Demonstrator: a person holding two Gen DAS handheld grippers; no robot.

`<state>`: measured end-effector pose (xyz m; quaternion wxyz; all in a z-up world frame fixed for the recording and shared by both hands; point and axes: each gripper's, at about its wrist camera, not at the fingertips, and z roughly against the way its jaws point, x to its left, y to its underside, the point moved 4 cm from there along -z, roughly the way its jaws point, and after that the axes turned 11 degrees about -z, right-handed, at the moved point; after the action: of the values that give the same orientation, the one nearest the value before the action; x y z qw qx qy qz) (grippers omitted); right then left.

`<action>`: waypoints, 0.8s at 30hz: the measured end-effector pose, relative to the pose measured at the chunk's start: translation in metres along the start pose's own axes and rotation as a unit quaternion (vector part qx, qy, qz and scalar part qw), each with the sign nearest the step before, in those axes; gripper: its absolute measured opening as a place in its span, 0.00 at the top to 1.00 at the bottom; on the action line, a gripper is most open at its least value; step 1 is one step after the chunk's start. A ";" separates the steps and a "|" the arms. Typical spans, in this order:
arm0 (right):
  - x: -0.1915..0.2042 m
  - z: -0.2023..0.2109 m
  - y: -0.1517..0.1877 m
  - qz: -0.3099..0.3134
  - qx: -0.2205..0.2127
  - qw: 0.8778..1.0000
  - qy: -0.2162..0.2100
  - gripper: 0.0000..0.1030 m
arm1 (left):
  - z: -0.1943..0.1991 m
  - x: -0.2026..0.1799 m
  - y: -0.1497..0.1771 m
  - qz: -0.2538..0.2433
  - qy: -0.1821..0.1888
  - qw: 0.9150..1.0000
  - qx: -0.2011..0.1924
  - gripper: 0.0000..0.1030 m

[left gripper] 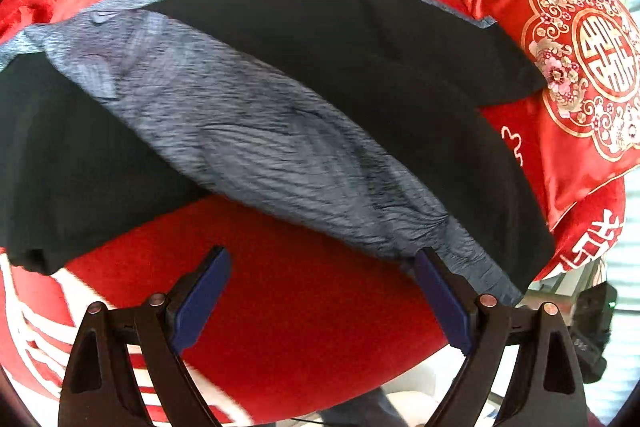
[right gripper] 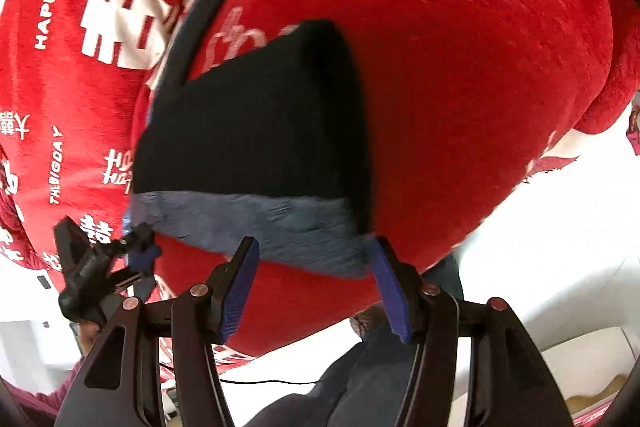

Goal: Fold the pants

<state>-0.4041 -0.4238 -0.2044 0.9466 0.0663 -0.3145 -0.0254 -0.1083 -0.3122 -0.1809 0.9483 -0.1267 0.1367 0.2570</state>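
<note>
Black pants (left gripper: 360,59) with a grey fleecy lining (left gripper: 256,143) lie spread on a red bedspread (left gripper: 280,291). The lining side is turned up across the middle. My left gripper (left gripper: 322,259) is open, its right finger (left gripper: 436,291) touching the grey lined edge, nothing between the jaws. In the right wrist view the pants (right gripper: 256,123) lie as a black panel with a grey band (right gripper: 248,227) along the near edge. My right gripper (right gripper: 314,251) is open just below that band, its right finger (right gripper: 390,291) at the band's corner. The left gripper (right gripper: 140,255) shows at the band's left end.
A red embroidered pillow (left gripper: 580,75) lies at the right by the pants. The red bedspread (right gripper: 480,107) carries white characters and lettering (right gripper: 132,7). The bed's near edge drops to a pale floor (right gripper: 560,247). A person's legs (right gripper: 360,379) stand below.
</note>
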 end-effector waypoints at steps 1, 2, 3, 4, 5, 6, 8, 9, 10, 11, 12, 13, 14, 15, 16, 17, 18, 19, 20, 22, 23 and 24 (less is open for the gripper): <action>-0.006 -0.003 -0.003 -0.002 0.009 1.000 -0.012 0.40 | -0.003 -0.005 -0.003 -0.006 -0.004 1.000 -0.002 0.09; -0.009 -0.008 -0.006 -0.003 0.023 0.999 -0.031 0.40 | -0.004 -0.007 -0.003 -0.010 -0.006 1.000 -0.003 0.09; -0.010 -0.014 -0.006 -0.001 0.039 0.998 -0.050 0.40 | -0.006 -0.010 -0.005 -0.013 -0.008 1.000 -0.003 0.09; -0.008 -0.021 -0.006 0.001 0.053 0.997 -0.059 0.40 | -0.007 -0.013 -0.007 -0.016 -0.009 1.000 -0.003 0.09; -0.009 -0.025 -0.007 0.002 0.067 0.996 -0.066 0.43 | -0.008 -0.015 -0.009 -0.016 -0.007 1.000 -0.003 0.09; -0.008 -0.027 -0.005 -0.002 0.076 0.994 -0.072 0.50 | -0.008 -0.017 -0.011 -0.015 -0.006 1.000 -0.003 0.09; -0.011 -0.025 -0.006 -0.027 0.090 0.990 -0.101 0.85 | -0.007 -0.019 -0.016 -0.011 0.001 1.000 -0.003 0.30; -0.007 -0.020 -0.008 -0.034 0.086 0.989 -0.113 0.85 | -0.006 -0.020 -0.019 -0.011 0.003 1.000 -0.001 0.40; 0.004 -0.013 -0.012 -0.026 0.077 0.989 -0.123 0.85 | -0.006 -0.022 -0.023 -0.012 0.009 1.000 0.003 0.51; 0.012 -0.008 -0.015 -0.021 0.074 0.989 -0.129 0.85 | -0.004 -0.022 -0.028 -0.007 0.014 1.000 0.005 0.52; 0.023 -0.003 -0.019 -0.015 0.069 0.988 -0.136 0.85 | -0.001 -0.022 -0.032 -0.002 0.020 1.000 0.002 0.52; 0.040 0.005 -0.026 -0.002 0.063 0.987 -0.145 0.85 | 0.004 -0.023 -0.039 0.001 0.026 1.000 -0.005 0.52; 0.049 0.010 -0.031 0.010 0.059 0.987 -0.148 0.85 | 0.010 -0.024 -0.047 -0.001 0.027 1.000 -0.014 0.52; 0.065 0.017 -0.039 0.028 0.054 0.987 -0.152 0.85 | 0.017 -0.025 -0.055 -0.003 0.028 0.999 -0.024 0.52; 0.082 0.022 -0.048 0.046 0.049 0.986 -0.155 0.85 | 0.024 -0.027 -0.065 -0.006 0.028 0.999 -0.035 0.52; 0.101 0.026 -0.059 0.064 0.044 0.984 -0.159 0.85 | 0.031 -0.028 -0.075 -0.008 0.028 0.999 -0.046 0.52; 0.118 0.030 -0.070 0.079 0.039 0.983 -0.163 0.85 | 0.037 -0.027 -0.084 -0.009 0.028 0.998 -0.056 0.52; 0.134 0.033 -0.083 0.093 0.034 0.981 -0.164 0.85 | 0.043 -0.027 -0.096 -0.010 0.028 0.997 -0.067 0.52; 0.147 0.035 -0.094 0.104 0.031 0.980 -0.166 0.85 | 0.048 -0.025 -0.109 -0.011 0.024 0.997 -0.078 0.52; 0.172 0.037 -0.120 0.124 0.021 0.979 -0.162 0.85 | 0.055 -0.017 -0.132 -0.016 0.000 0.996 -0.091 0.49; 0.184 0.035 -0.135 0.131 0.017 0.979 -0.155 0.85 | 0.055 -0.016 -0.146 -0.021 -0.022 0.995 -0.094 0.37; 0.194 0.033 -0.148 0.134 0.014 0.980 -0.148 0.85 | 0.057 -0.012 -0.156 -0.025 -0.043 0.993 -0.104 0.30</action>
<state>-0.2689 -0.5916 -0.0844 0.8835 0.0326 -0.4570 0.0970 -0.0259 -0.4307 -0.0972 0.9412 -0.2167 0.0653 0.2510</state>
